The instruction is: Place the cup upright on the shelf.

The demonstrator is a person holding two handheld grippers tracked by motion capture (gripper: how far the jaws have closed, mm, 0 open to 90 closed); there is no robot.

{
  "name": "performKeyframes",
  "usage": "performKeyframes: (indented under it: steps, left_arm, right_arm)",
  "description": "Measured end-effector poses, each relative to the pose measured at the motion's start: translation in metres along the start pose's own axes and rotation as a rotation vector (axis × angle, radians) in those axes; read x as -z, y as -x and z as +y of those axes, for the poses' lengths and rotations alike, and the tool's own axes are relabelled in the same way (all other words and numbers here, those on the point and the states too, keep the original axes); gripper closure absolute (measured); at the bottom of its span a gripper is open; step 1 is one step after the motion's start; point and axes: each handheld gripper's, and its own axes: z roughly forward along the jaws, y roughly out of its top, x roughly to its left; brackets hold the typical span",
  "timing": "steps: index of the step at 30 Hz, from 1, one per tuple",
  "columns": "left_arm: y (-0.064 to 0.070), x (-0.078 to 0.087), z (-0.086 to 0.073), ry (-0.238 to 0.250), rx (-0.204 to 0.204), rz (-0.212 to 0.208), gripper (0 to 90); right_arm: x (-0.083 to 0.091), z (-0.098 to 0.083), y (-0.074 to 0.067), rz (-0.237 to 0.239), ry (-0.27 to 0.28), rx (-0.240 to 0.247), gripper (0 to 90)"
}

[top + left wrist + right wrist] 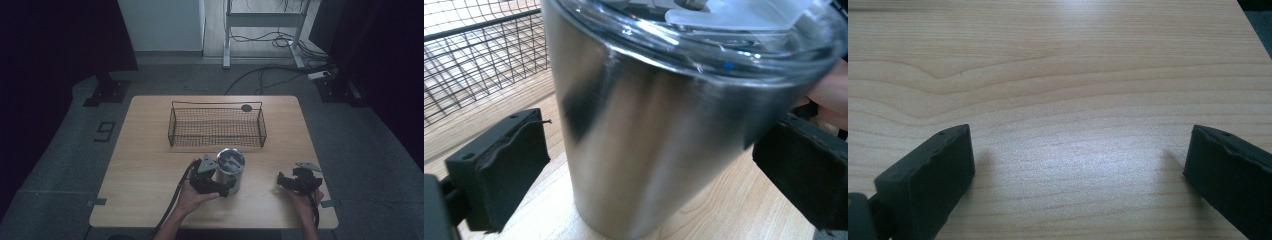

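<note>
- One wooden table (150, 165) carries all the items; it stands on a grey floor.
- One black wire basket (217, 126) sits at the far middle of the table, long side facing the person; in the left gripper view its mesh (479, 55) shows just behind the cup.
- One steel cup (229, 170) with a clear lid stands upright on the table, just in front of the basket and apart from it; in the left gripper view its shiny wall (654, 150) tapers downward to the wood.
- Left gripper (212, 182) is held at the cup's near-left side. Its jaws stand apart on either side of the cup, and a gap shows between the left pad (499, 165) and the steel wall; the cup is not clamped.
- Right gripper (287, 181) is held low over the table's near right, well apart from the cup. Its jaws stand wide apart over bare wood (1073, 100), with nothing between them.
</note>
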Motion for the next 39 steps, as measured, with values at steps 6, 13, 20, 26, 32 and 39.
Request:
performKeyframes:
  steps: [6, 13, 20, 26, 32, 39]
  left_arm:
    - [0.001, -0.011, 0.008, -0.039, -0.025, 0.009, 0.4]
    - [0.000, -0.022, 0.012, -0.044, -0.031, -0.003, 0.0]
    - [0.001, -0.030, 0.012, -0.056, -0.048, 0.002, 0.4]
    - [0.003, -0.030, 0.011, -0.049, -0.068, 0.020, 2.4]
    - [0.002, -0.030, 0.010, -0.036, -0.089, 0.009, 2.8]
    - [0.000, -0.030, 0.005, 0.024, -0.094, -0.002, 3.3]
  right_arm:
    - [0.000, -0.001, 0.000, -0.006, 0.003, -0.004, 0.2]
    - [0.001, -0.001, 0.000, -0.006, 0.003, -0.004, 0.4]
    - [0.001, -0.001, 0.000, -0.007, 0.004, -0.006, 0.8]
    - [0.001, -0.001, 0.000, -0.006, 0.003, -0.005, 0.6]
    - [0.001, -0.001, 0.000, -0.006, 0.003, -0.006, 0.6]
    - [0.000, 0.000, 0.000, -0.005, 0.004, -0.007, 0.5]
